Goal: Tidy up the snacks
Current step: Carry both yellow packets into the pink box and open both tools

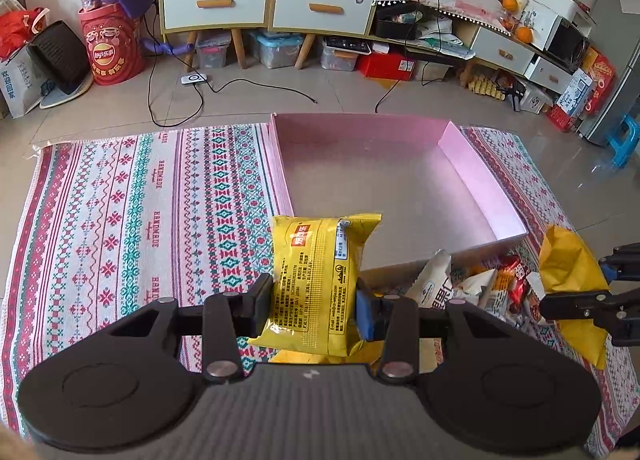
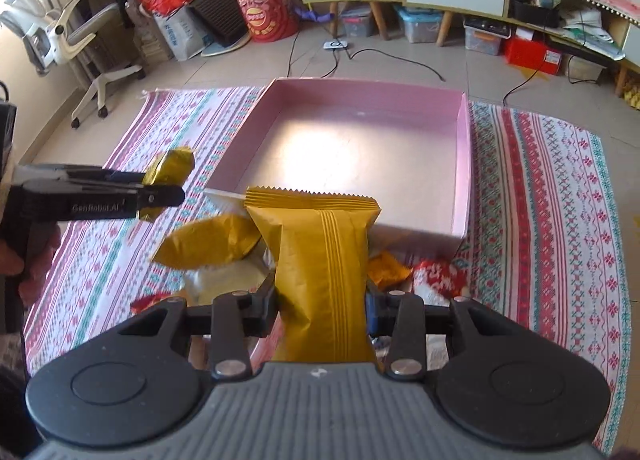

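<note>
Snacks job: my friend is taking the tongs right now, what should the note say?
Left tongs: shut on a yellow packet, held off the cloth.
Right tongs: shut on a gold packet, also lifted.
Pink box: open on the cloth, nothing inside it.
Snack pile: loose packets in front of the box's near wall.
Done: two packets picked up.
Left: put both into the box, then probably the pile too.

"Lay's" marks the red tub point(image 1: 111, 45); "GenRobot.AI" the left claw point(image 2: 160, 190); "HANDMADE" the rug point(image 1: 152, 228).
</note>
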Tool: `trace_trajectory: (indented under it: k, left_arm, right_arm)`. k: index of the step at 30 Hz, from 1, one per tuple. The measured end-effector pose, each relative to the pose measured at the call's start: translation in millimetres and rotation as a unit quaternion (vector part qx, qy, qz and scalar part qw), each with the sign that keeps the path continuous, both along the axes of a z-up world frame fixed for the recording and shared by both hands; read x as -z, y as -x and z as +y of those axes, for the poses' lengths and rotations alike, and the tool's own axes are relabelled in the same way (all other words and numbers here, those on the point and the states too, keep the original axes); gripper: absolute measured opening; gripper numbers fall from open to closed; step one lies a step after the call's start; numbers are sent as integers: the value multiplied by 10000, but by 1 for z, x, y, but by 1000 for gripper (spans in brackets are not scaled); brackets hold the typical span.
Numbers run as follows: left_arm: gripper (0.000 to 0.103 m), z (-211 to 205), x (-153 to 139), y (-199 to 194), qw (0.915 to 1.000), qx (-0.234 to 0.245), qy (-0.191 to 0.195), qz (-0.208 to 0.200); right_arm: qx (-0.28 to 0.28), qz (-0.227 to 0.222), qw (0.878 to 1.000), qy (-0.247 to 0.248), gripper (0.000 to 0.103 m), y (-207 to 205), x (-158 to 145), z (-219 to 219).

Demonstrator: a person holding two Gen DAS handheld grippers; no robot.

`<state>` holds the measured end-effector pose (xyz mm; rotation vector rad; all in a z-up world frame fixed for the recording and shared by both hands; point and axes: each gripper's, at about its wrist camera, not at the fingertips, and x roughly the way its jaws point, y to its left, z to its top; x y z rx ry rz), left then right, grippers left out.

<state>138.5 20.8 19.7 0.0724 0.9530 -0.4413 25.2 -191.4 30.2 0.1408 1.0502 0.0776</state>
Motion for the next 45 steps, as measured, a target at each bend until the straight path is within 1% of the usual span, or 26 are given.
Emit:
trace_trajectory:
  k: [5, 10, 16, 20, 23, 26, 29, 31, 33, 35, 37, 39, 43, 45]
  left_arm:
    - [48, -20, 0, -15, 9999, 77, -6, -80]
    - [48, -46, 8, -34, 9998, 167, -47, -101]
    - [48, -66, 23, -60, 9997, 123, -192, -97]
    - [48, -77, 35, -75, 9993, 131, -285, -207]
    - [48, -85, 45, -85, 9984, 88, -467, -299]
    - [48, -88, 52, -91, 9984, 21, -479, -308]
    - [48, -92, 56, -93, 9978, 11, -498, -446]
    - [48, -94, 57, -95, 9975, 6, -517, -488]
    - [48, -95, 60, -97, 9973, -9, -562, -479]
    - [50, -97, 59, -97, 9971, 34, -572, -499]
    - [57, -97, 57, -99, 9972, 100, -537, -510]
    - [72, -97, 55, -97, 9969, 89, -557, -541]
    - [81, -96, 51, -96, 9963, 115, -616, -581]
    - [85, -95, 49, -94, 9962, 123, -635, -590]
  right_arm:
    - [187, -112, 9997, 111, 37, -29, -1, -12]
    - [375, -149, 9991, 103, 37, -56, 10, -27]
    - [596, 49, 9982, -39, 37, -92, 32, -44]
    - [675, 123, 9976, 24, 37, -110, 45, -48]
    - [737, 129, 9972, 69, 37, -120, 52, -51]
    - [757, 83, 9970, 107, 37, -126, 56, -52]
    - [769, 45, 9969, 169, 37, -129, 58, -52]
    - [737, 7, 9971, 173, 40, -131, 58, -51]
    - [696, -66, 9974, 172, 40, -131, 56, -50]
    - [637, -125, 9977, 197, 47, -130, 54, -48]
    - [585, -166, 9977, 299, 59, -131, 51, -46]
    - [535, -225, 9975, 395, 64, -130, 48, -45]
    - [572, -320, 9971, 391, 76, -128, 41, -46]
    - [620, -356, 9967, 379, 80, -126, 37, -47]
